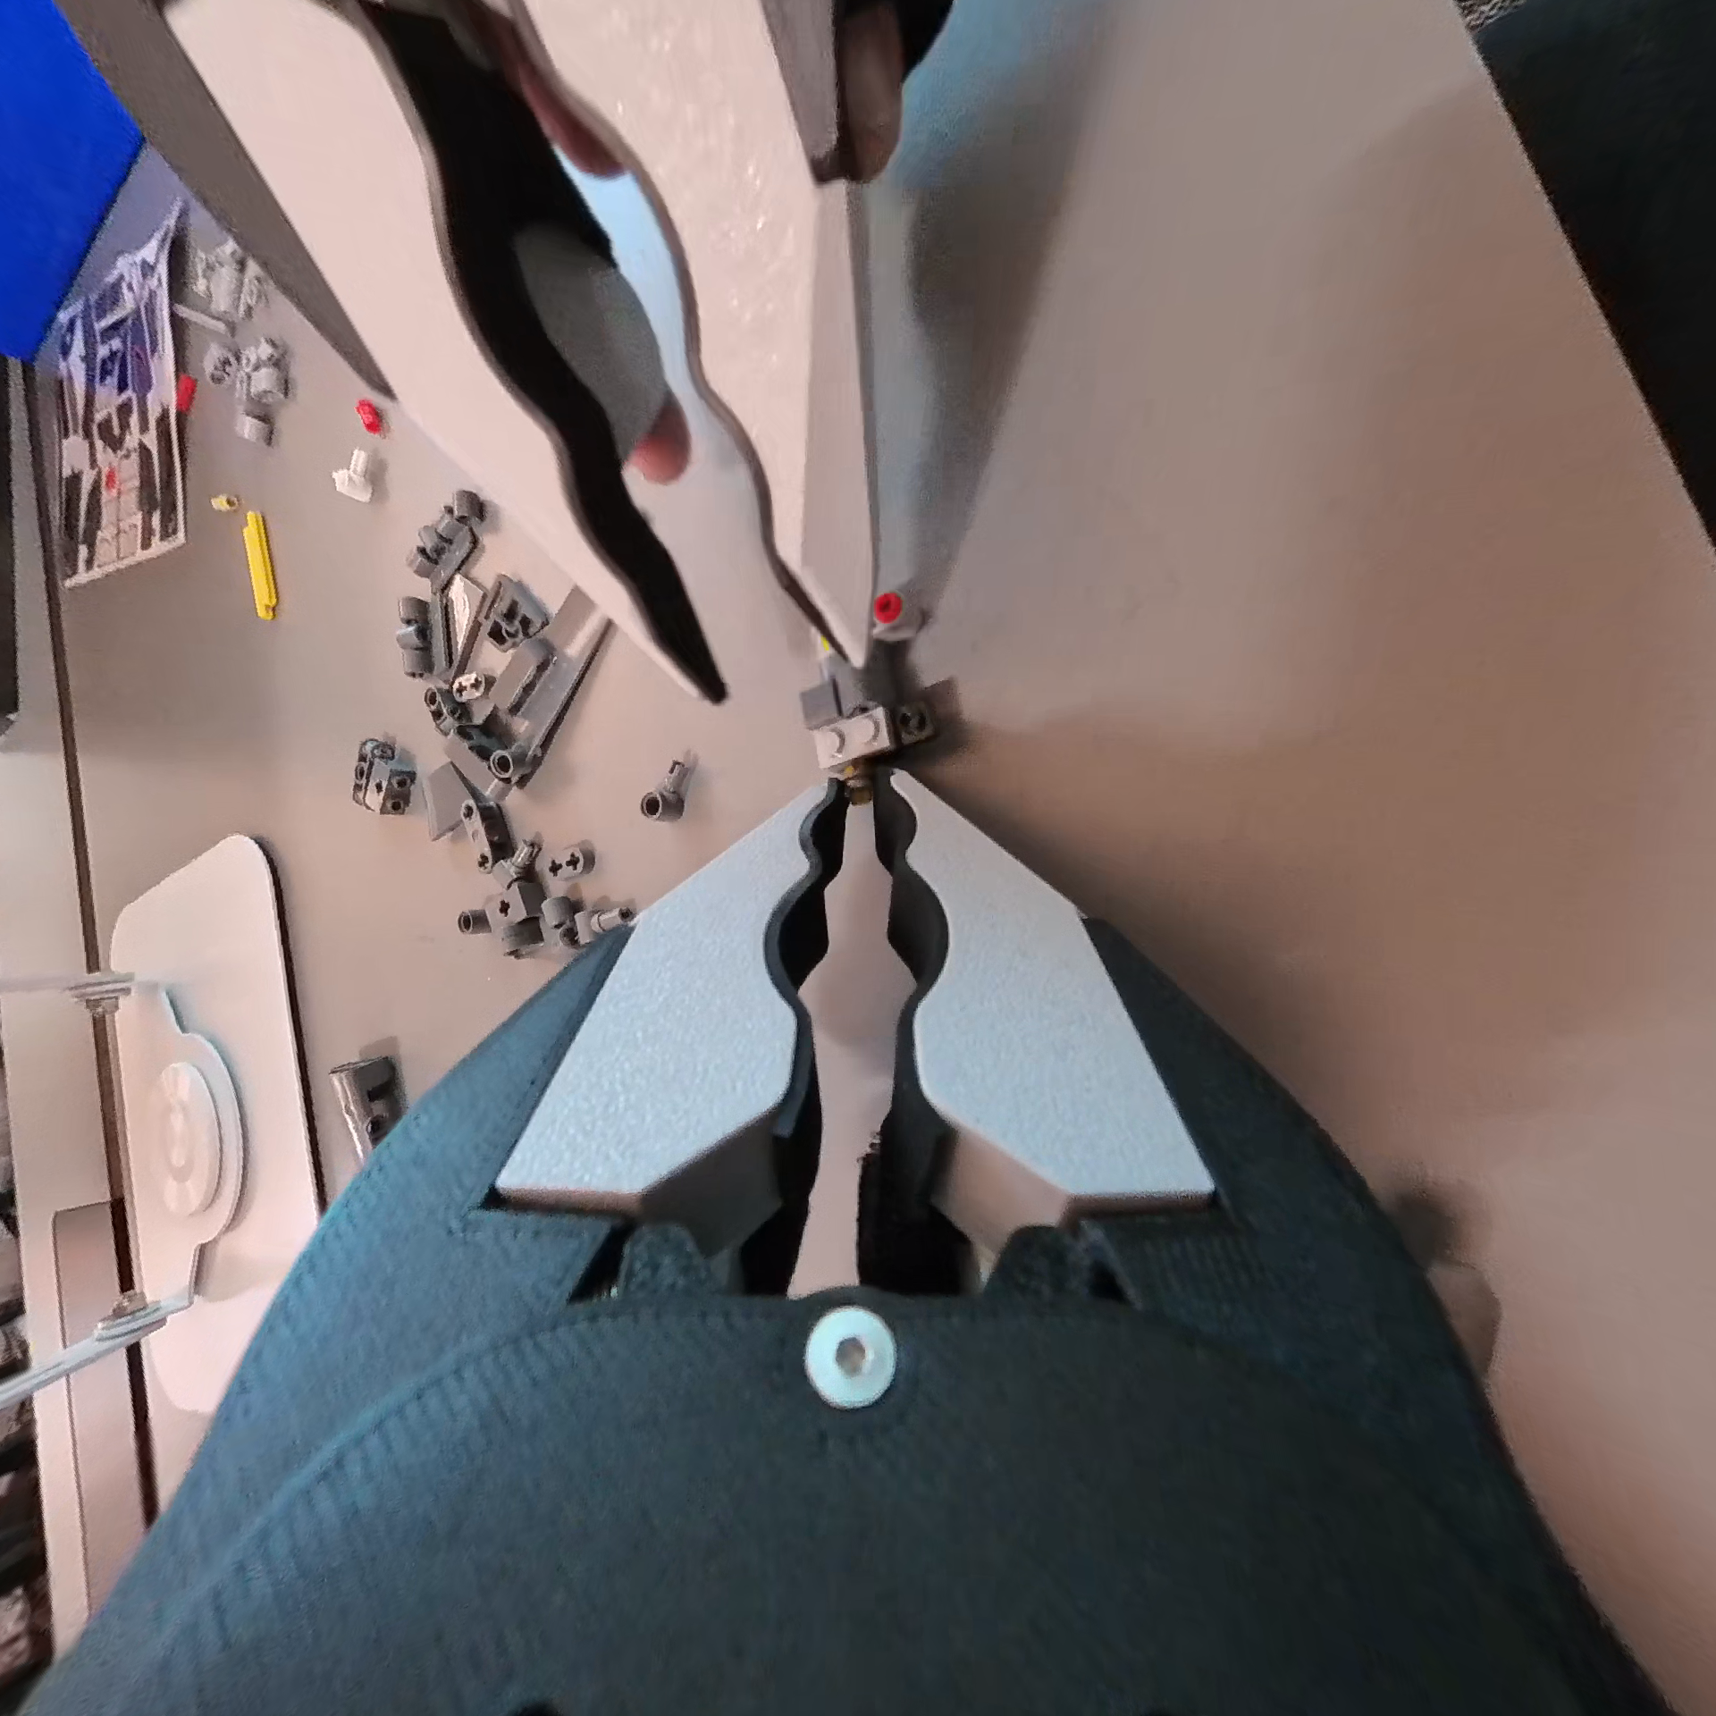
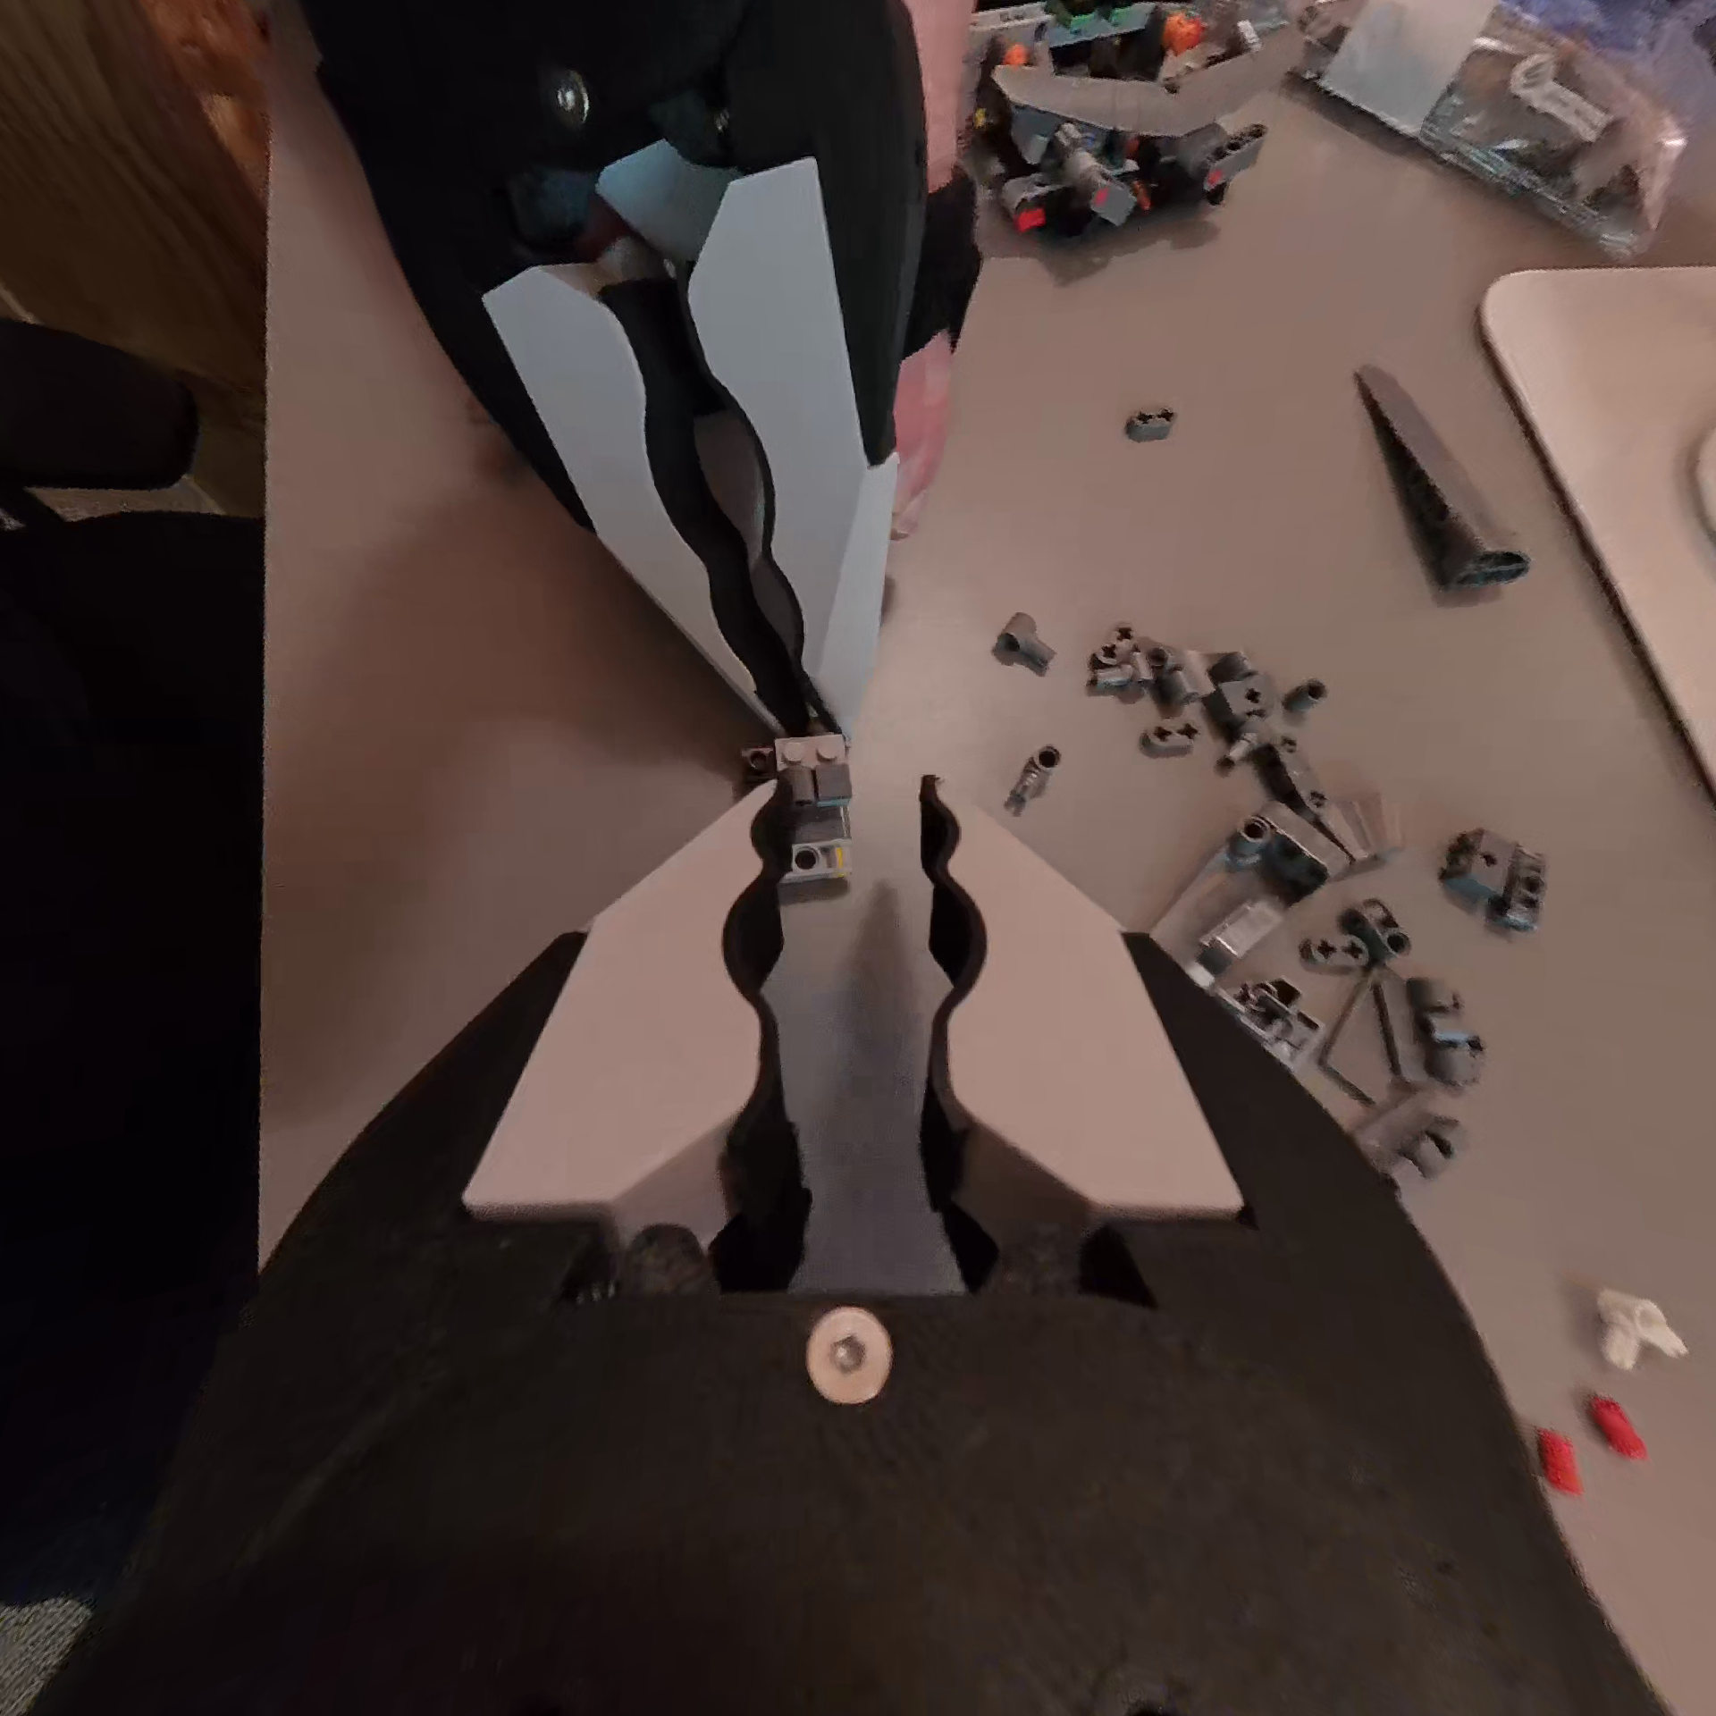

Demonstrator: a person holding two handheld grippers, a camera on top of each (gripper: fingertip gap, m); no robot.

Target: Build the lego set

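Centrally, left hand-held gripper (image 1: 862, 789): fingers nearly together, clamped on a small tan peg that juts from the near end of a grey brick assembly (image 1: 859, 734); assembly held just off the worktop (image 1: 1207, 557) between the two tools

Right hand-held gripper (image 2: 850, 785): fingers apart; the same grey brick assembly (image 2: 817, 817) sits against its left pad, the right pad stands clear of it. From the left wrist view, one of its fingers lies on the far end of the assembly, beside a red stud (image 1: 888, 607)

Loose grey parts (image 1: 483, 687): scattered pile of connectors, pins and slopes on the worktop to the side of both tools, near but not touching

Single grey pin connector (image 1: 667, 794): lies apart, between the pile and the assembly

Yellow bar (image 1: 259, 566), white piece (image 1: 357, 474), red pieces (image 1: 369, 416): farther out on the worktop

Printed sheet (image 1: 116, 446): flat, at the far edge, beside a blue object (image 1: 56, 167)

Long dark tapered piece (image 2: 1430, 483): on its own, beyond the pile

Partly built model (image 2: 1105, 158) and clear bags (image 2: 1523, 121): far end of the worktop
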